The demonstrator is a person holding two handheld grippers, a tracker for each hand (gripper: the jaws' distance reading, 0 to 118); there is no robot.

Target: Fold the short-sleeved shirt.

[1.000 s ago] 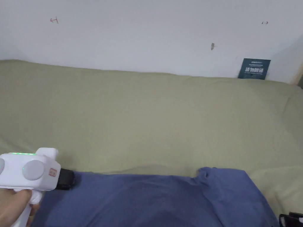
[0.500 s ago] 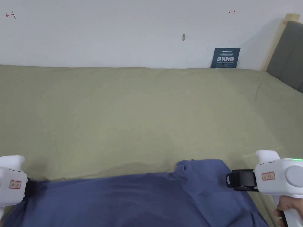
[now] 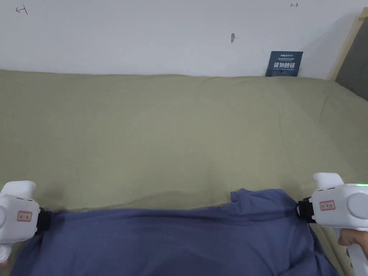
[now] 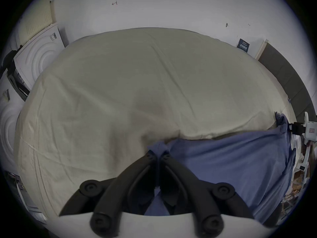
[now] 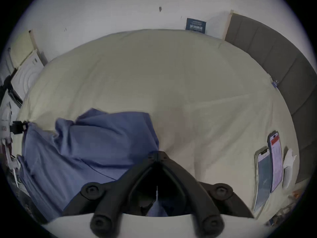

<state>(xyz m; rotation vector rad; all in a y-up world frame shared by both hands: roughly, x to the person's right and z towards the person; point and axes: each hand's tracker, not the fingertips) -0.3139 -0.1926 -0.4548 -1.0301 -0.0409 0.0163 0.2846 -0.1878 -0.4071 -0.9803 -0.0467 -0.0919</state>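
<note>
A blue short-sleeved shirt [image 3: 172, 240] is stretched across the near edge of the bed between both grippers. My left gripper [image 3: 46, 220] grips its left end; in the left gripper view the jaws are closed with blue cloth [image 4: 223, 164] bunched at the left gripper's tips [image 4: 158, 153]. At the shirt's right end, by a raised flap, my right gripper [image 3: 300, 210] holds on. In the right gripper view the shirt [image 5: 96, 143] spreads to the left of the right gripper [image 5: 157, 154], whose jaws are closed with a strip of blue cloth between them.
The olive bed sheet [image 3: 179, 136] stretches to a white wall with a dark sign [image 3: 285, 63]. A grey headboard [image 5: 283, 66] runs along the right. Two phones [image 5: 267, 169] lie on the bed near the right edge. White appliances [image 4: 37, 56] stand left of the bed.
The right gripper came into the head view and closed in on the shirt's right end. The shirt's top edge is now pulled straighter between both grippers. The head camera turned right.
</note>
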